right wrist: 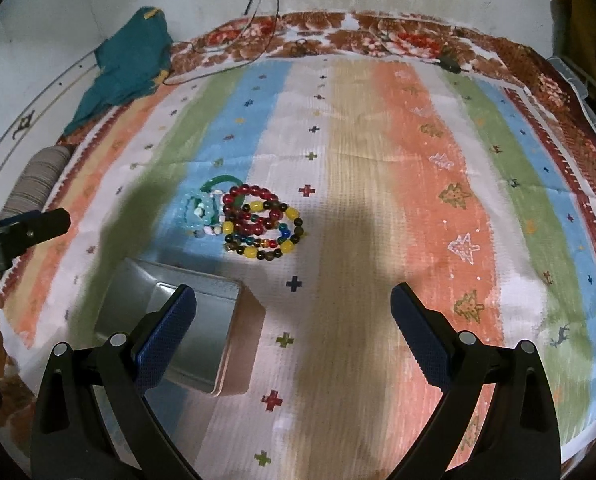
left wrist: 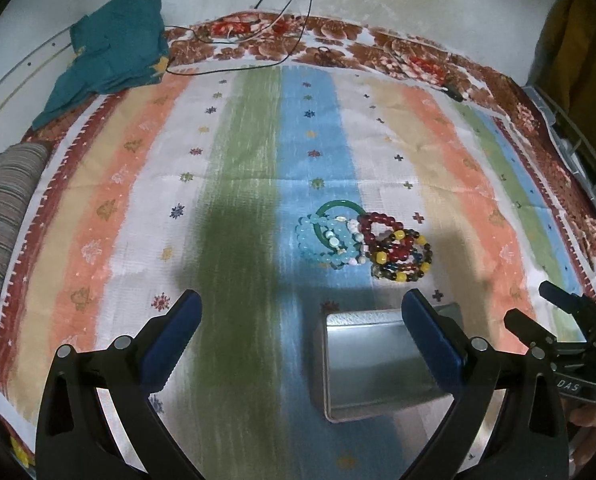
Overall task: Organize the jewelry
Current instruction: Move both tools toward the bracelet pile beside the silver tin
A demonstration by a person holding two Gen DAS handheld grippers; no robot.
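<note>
Setting: striped cloth [left wrist: 258, 152] in green, blue, peach and white bands with a brown floral border, spread flat as the surface; pale wall behind, dark cables trailing down onto the far edge.
Clutter: crumpled teal fabric [left wrist: 114, 48] at the far left corner, well apart from the work.
Jewelry: heap of beaded bracelets [left wrist: 363, 242] near the middle of the cloth, lying flat and overlapping. Pale blue beads and a green ring on the left side of the heap; dark red, yellow and brown beads on the right side.
Container: open rectangular silver metal tin [left wrist: 373, 364], empty as far as visible, just nearer than the heap and apart from it.
Left claw [left wrist: 301, 344]: jaws spread wide, holding nothing, above the cloth with its right finger overlapping the tin in view.
Right claw [right wrist: 294, 340]: likewise spread wide and empty, its left finger over the tin's edge in view.
Key relation: from the left claw, heap ahead and slightly right; from the right claw, heap [right wrist: 250, 220] ahead and to the left, tin [right wrist: 186, 328] at near left. Neither clearly nearer; red-and-yellow strands face the right claw, blue strands the left.
Stage: apparently the start, no bracelet yet in the tin.
Next move, judged: reach forward over the tin, close on one strand at the heap's edge.
Risk: tangled loops dragging neighbours along.
</note>
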